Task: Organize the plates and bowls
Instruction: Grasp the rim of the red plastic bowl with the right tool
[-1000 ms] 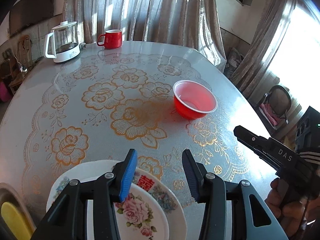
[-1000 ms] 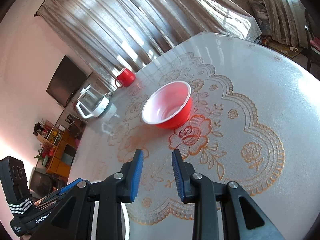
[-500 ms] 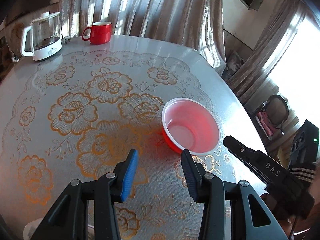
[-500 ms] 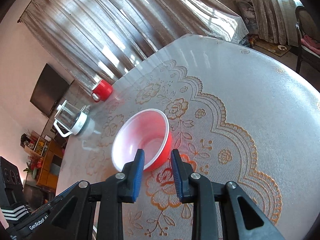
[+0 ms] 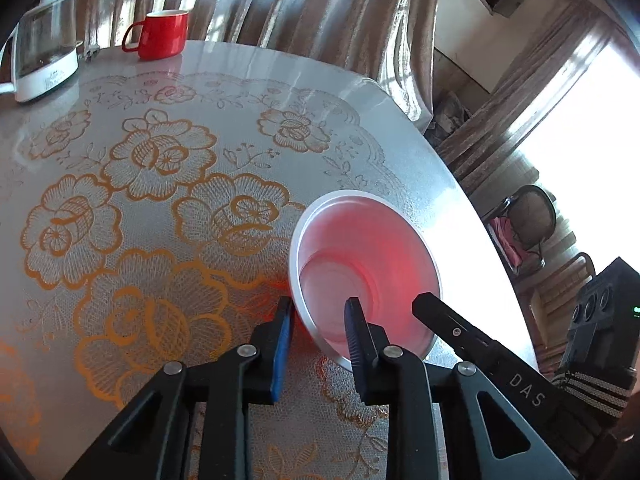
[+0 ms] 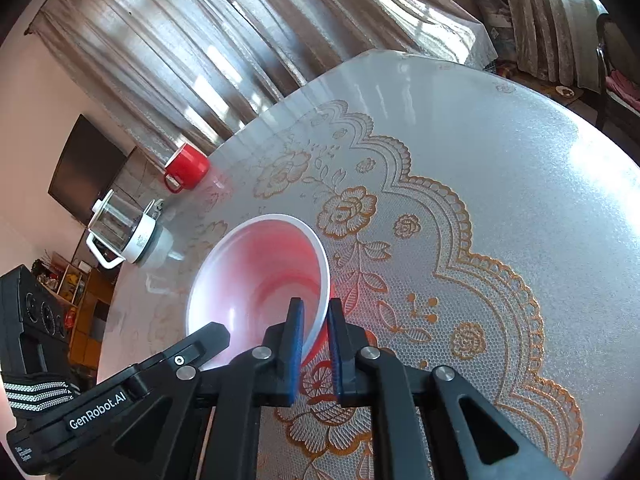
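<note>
Brown curtains behind table; bright window right; dark chair beside it.
</note>
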Tool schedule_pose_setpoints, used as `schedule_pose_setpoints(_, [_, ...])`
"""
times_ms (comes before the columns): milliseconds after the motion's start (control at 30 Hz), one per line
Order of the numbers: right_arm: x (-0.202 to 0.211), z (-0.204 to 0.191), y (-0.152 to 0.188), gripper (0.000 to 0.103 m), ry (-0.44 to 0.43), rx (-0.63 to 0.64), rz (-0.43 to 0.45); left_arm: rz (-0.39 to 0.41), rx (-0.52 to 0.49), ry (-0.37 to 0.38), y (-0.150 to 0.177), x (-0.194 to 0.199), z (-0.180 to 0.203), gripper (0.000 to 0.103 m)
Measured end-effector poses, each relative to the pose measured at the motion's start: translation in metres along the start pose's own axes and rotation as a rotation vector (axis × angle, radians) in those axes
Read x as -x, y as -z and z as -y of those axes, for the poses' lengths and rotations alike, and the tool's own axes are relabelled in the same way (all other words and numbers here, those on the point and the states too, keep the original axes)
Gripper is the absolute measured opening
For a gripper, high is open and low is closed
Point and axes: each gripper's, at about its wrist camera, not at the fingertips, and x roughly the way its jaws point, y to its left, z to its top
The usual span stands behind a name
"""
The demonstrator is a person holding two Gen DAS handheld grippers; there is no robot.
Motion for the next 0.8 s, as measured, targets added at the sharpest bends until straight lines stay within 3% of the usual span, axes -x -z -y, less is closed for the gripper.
schedule_pose_setpoints(100, [0.005, 0.002, 0.005, 0.011, -0.016, -0.016, -0.001, 0.005, 0.007, 0.008, 0.007, 0.011, -0.002, 0.023])
schedule_pose_setpoints(367, [0.016, -0.003, 0.032, 0.011, -0.073, -0.042, -0.051, 0.002, -0.001, -0.062, 0.038, 0.038, -0.005, 0.023])
schedule_pose_setpoints(800, [0.047, -0.027, 0.068, 0.011, -0.121, -0.013, -0.049, 0.071, -0.013, -0.090, 0.077, 0.095, -0.009, 0.023])
